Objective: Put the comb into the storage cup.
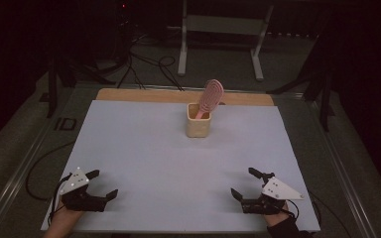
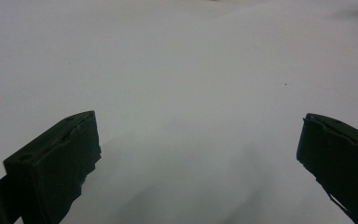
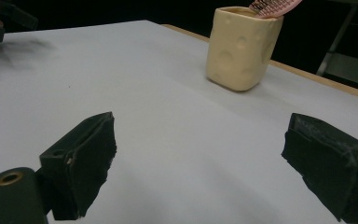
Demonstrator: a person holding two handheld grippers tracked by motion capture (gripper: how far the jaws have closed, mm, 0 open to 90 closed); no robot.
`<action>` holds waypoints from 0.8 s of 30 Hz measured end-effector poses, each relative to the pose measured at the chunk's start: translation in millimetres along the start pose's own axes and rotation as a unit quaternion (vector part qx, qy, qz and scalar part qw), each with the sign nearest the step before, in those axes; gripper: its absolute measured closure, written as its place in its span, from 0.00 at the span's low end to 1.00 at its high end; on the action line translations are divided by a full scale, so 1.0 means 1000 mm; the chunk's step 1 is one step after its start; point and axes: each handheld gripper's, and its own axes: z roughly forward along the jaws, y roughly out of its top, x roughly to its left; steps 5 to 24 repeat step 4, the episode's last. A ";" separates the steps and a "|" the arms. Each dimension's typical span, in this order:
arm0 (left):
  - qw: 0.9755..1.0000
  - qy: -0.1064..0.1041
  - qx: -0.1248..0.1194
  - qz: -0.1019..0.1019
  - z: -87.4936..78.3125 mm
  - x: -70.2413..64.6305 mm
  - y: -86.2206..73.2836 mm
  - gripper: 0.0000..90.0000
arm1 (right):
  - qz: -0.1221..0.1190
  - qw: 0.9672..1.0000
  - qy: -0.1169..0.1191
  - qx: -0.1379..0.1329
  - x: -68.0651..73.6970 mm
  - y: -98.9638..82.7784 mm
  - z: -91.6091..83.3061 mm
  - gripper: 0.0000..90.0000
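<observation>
Standing head-up in the cream cup [image 1: 198, 127], the pink hairbrush [image 1: 211, 97] is judged light and rigid, best gripped at its head; left gripper [image 1: 102, 184] and right gripper [image 1: 243, 183] are spread wide, empty, on the table [image 1: 144, 148]

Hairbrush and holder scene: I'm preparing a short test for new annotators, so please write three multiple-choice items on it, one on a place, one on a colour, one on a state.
1. Where does the pink hairbrush stand?
A. flat on the white sheet
B. in the cream holder, head up
C. between the left gripper's jaws

2. What colour is the holder?
A. cream
B. blue
C. black

3. How are the left gripper and right gripper set?
A. both shut on the brush
B. one open, one shut
C. both open, holding nothing

Answers:
1 B: the high view shows the brush head rising out of the holder near the far edge of the white sheet.
2 A: its walls look pale cream in the right gripper view.
3 C: each gripper view shows its jaws wide apart with bare sheet between them.
</observation>
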 end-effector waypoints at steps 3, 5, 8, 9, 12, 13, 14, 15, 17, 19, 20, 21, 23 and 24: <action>1.000 -0.003 -0.002 -0.002 0.000 0.000 0.000 0.00 | 0.000 1.000 0.000 0.000 0.000 0.000 0.000 0.10; 1.000 -0.004 -0.003 -0.002 0.000 0.000 0.000 0.00 | -0.001 1.000 -0.001 0.000 0.000 0.000 0.000 0.10; 1.000 -0.004 -0.003 -0.002 0.000 0.000 0.000 0.00 | -0.001 1.000 -0.001 0.000 0.000 0.000 0.000 0.10; 1.000 -0.004 -0.003 -0.002 0.000 0.000 0.000 0.00 | -0.001 1.000 -0.001 0.000 0.000 0.000 0.000 0.10; 1.000 -0.004 -0.003 -0.002 0.000 0.000 0.000 0.00 | -0.001 1.000 -0.001 0.000 0.000 0.000 0.000 0.10; 1.000 -0.004 -0.003 -0.002 0.000 0.000 0.000 0.00 | -0.001 1.000 -0.001 0.000 0.000 0.000 0.000 0.10; 1.000 -0.004 -0.003 -0.002 0.000 0.000 0.000 0.00 | -0.001 1.000 -0.001 0.000 0.000 0.000 0.000 0.10; 1.000 -0.004 -0.003 -0.002 0.000 0.000 0.000 0.00 | -0.001 1.000 -0.001 0.000 0.000 0.000 0.000 0.10; 1.000 -0.004 -0.003 -0.002 0.000 0.000 0.000 0.00 | -0.001 1.000 -0.001 0.000 0.000 0.000 0.000 0.10; 1.000 -0.004 -0.003 -0.002 0.000 0.000 0.000 0.00 | -0.001 1.000 -0.001 0.000 0.000 0.000 0.000 0.10; 1.000 -0.004 -0.003 -0.002 0.000 0.000 0.000 0.00 | -0.001 1.000 -0.001 0.000 0.000 0.000 0.000 0.10; 1.000 -0.004 -0.003 -0.002 0.000 0.000 0.000 0.00 | -0.001 1.000 -0.001 0.000 0.000 0.000 0.000 0.10; 1.000 -0.004 -0.003 -0.002 0.000 0.000 0.000 0.00 | -0.001 1.000 -0.001 0.000 0.000 0.000 0.000 0.10; 1.000 -0.004 -0.003 -0.002 0.000 0.000 0.000 0.00 | -0.001 1.000 -0.001 0.000 0.000 0.000 0.000 0.10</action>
